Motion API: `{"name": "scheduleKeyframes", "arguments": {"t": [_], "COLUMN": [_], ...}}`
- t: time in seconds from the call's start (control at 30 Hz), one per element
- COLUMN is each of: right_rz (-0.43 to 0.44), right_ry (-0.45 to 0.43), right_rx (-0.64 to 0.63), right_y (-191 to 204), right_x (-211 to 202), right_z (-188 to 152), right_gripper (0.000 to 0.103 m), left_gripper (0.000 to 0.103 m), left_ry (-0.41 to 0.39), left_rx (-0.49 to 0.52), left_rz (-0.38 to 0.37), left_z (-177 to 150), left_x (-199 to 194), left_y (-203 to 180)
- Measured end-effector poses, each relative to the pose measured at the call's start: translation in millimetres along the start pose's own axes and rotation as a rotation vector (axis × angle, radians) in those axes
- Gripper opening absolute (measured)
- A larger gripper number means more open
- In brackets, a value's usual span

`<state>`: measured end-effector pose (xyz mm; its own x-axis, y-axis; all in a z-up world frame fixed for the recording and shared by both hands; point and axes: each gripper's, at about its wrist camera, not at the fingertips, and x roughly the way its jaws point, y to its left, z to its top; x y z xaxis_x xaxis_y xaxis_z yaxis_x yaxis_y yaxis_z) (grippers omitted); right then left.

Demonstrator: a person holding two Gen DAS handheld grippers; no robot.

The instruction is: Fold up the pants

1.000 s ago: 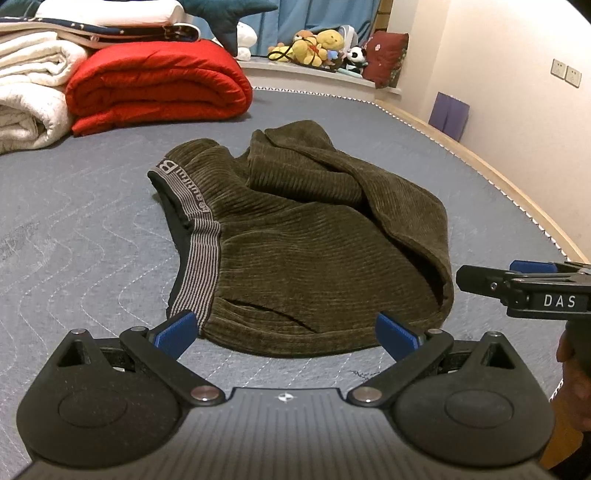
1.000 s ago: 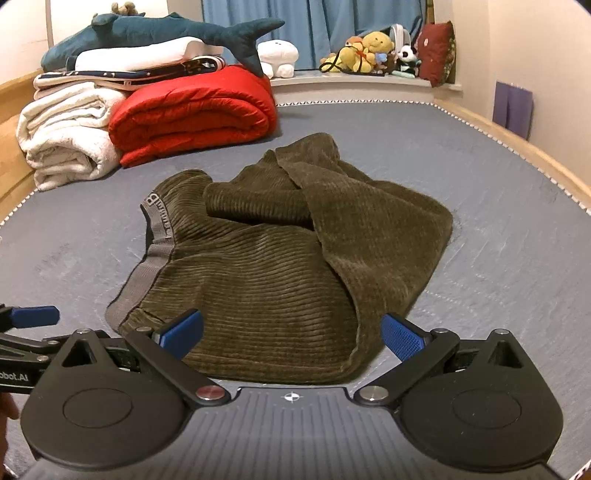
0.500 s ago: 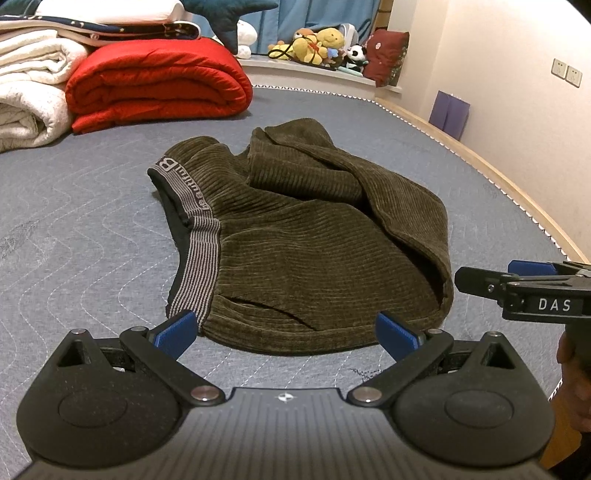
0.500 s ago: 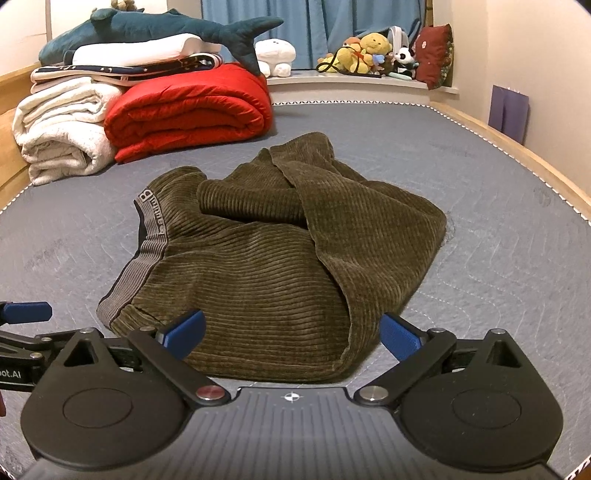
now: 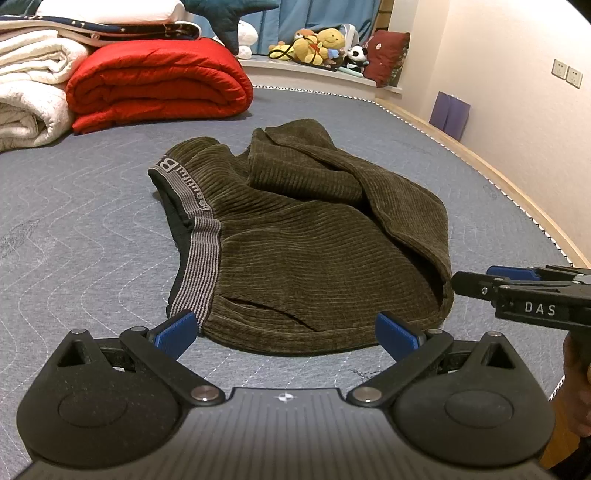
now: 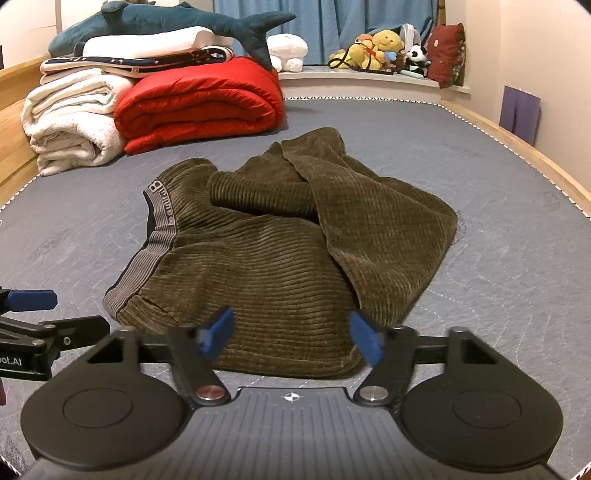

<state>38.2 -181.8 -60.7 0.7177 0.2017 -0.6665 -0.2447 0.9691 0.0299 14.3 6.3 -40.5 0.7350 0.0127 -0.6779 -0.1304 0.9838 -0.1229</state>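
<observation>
Olive corduroy pants (image 5: 306, 240) lie folded in a loose heap on the grey mattress (image 5: 81, 221), grey striped waistband (image 5: 197, 254) at the left. They also show in the right wrist view (image 6: 288, 254). My left gripper (image 5: 288, 330) is open and empty at the near edge of the heap. My right gripper (image 6: 291, 334) hangs over the near edge, its blue fingers blurred, partly closed in, holding nothing. Each gripper shows in the other's view: the right one (image 5: 524, 291), the left one (image 6: 29, 314).
A red rolled quilt (image 5: 159, 81) and white folded blankets (image 5: 29, 107) lie at the back left, a plush shark (image 6: 177, 26) on top. Soft toys (image 5: 325, 44) line the far ledge. A wooden bed edge (image 5: 517, 195) runs along the right.
My right gripper's fingers have swung inward from wide open and moved a little closer to the pants. My left gripper has stayed open and nearly still.
</observation>
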Motion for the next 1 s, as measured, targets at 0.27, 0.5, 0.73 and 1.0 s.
{"name": "scheduleKeyframes", "arguments": {"t": [0.27,0.5,0.73,1.0], "right_rz": [-0.04,-0.099,-0.11,-0.173], "right_ry": [-0.039,-0.07,0.041,0.15], "right_rx": [-0.001,-0.027,-0.058,-0.091], "right_y": [-12,-39,-51,-55], "right_x": [6,27,66,111], "right_z": [19,42,36,26], "right_gripper": [0.053,0.072,0.079,0.085], "left_gripper": [0.018,0.014,0.032,0.078], "left_ry": [0.017,-0.127,0.105,0.166], "left_rx": [0.028,0.01,-0.226,-0.242], "left_rz": [-0.036,0.0,0.047,-0.062], "left_z": [35,65,51,50], "left_x": [-8,15,102,146], "left_y": [19,83,130,127]}}
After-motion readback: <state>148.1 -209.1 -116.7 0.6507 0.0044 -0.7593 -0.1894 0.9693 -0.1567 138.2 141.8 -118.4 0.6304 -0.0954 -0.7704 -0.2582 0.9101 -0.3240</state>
